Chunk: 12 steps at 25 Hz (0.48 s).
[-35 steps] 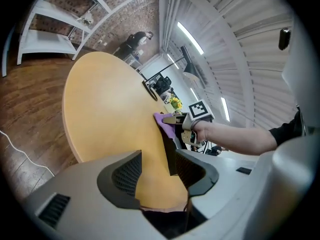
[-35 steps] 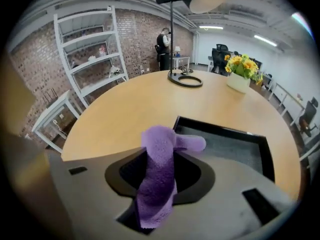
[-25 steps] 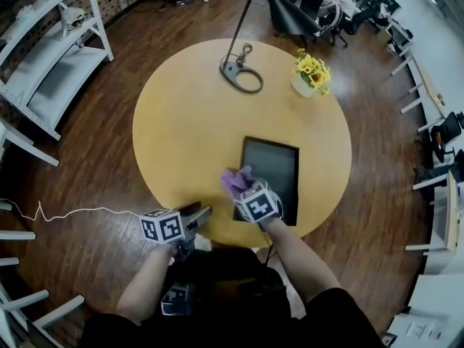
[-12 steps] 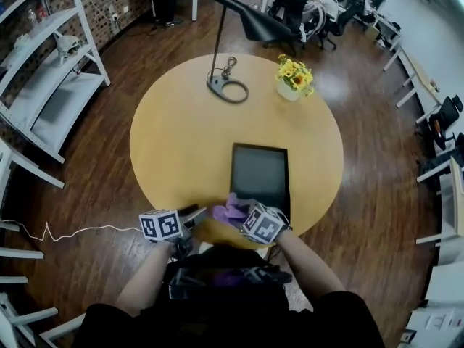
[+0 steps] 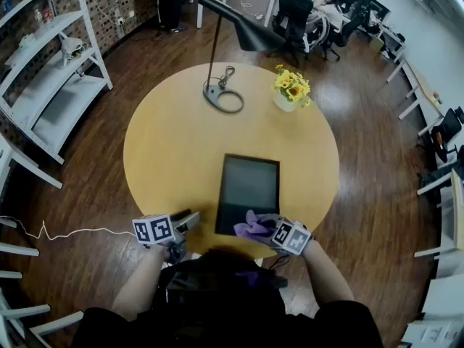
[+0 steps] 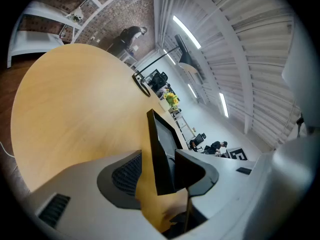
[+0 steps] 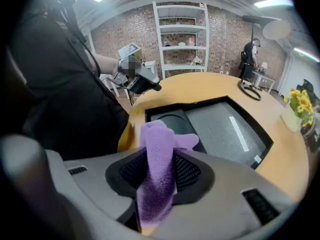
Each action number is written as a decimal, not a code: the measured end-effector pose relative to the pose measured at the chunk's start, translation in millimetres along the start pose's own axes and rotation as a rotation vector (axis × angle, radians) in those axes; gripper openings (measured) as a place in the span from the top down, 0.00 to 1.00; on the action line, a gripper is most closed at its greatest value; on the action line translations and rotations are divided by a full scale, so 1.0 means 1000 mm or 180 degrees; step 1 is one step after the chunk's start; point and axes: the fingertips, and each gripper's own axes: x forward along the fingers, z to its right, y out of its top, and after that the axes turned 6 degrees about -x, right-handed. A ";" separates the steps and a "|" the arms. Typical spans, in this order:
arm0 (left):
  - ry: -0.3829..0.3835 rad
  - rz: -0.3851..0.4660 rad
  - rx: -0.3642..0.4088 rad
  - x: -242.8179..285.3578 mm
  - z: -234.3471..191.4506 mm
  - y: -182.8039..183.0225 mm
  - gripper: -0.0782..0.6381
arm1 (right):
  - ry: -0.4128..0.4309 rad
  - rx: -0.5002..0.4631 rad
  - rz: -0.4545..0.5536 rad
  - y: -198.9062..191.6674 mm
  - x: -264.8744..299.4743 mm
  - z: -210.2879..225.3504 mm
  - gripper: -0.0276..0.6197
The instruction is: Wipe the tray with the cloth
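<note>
Starting with the head view: a black tray [image 5: 248, 180] is laid flat on a round wooden table [image 5: 167, 143], toward the near edge. A lamp [image 5: 221, 96] and a pot of yellow flowers [image 5: 291, 87] are parked at the far side, well apart from it. A purple cloth [image 5: 252, 228] is bunched over the tray's near end. It's pinched by the right gripper [image 5: 267, 228], which is tilted down toward the tray. The left gripper [image 5: 190, 218] is held just beside the tray's near left corner, apart from it, over the table's edge.

Left gripper view next: the jaws are kept apart and nothing is clamped by them. Bare table top and the tray's corner [image 6: 161, 149] are framed in the gap, ahead of the pads, and no pad is pressed against the rim.

Right gripper view: the jaws are closed partway on the cloth [image 7: 159, 149]. It's squeezed between the two dark pads, and a folded lump of it is left sticking out past the tips. Beyond it the tray's dark inside [image 7: 225, 126] is spread out, and a strip of ceiling light is mirrored in it. The left gripper [image 7: 142, 81] is caught in the background too, at the table's edge.
</note>
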 end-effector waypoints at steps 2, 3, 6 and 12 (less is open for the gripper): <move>0.0022 0.0096 -0.0033 0.007 0.006 0.003 0.61 | -0.0006 -0.0108 -0.0124 -0.019 -0.011 0.011 0.75; 0.0036 0.0167 -0.0052 0.010 0.010 0.006 0.61 | -0.0044 -0.0177 -0.0203 -0.028 -0.018 0.019 0.75; 0.0109 0.0464 -0.0095 0.015 0.026 0.019 0.61 | -0.0262 -0.0197 -0.0227 -0.041 -0.049 0.058 0.75; 0.0249 0.0978 0.0117 0.005 0.055 0.044 0.65 | -0.1201 0.0387 0.0042 -0.069 -0.123 0.160 0.75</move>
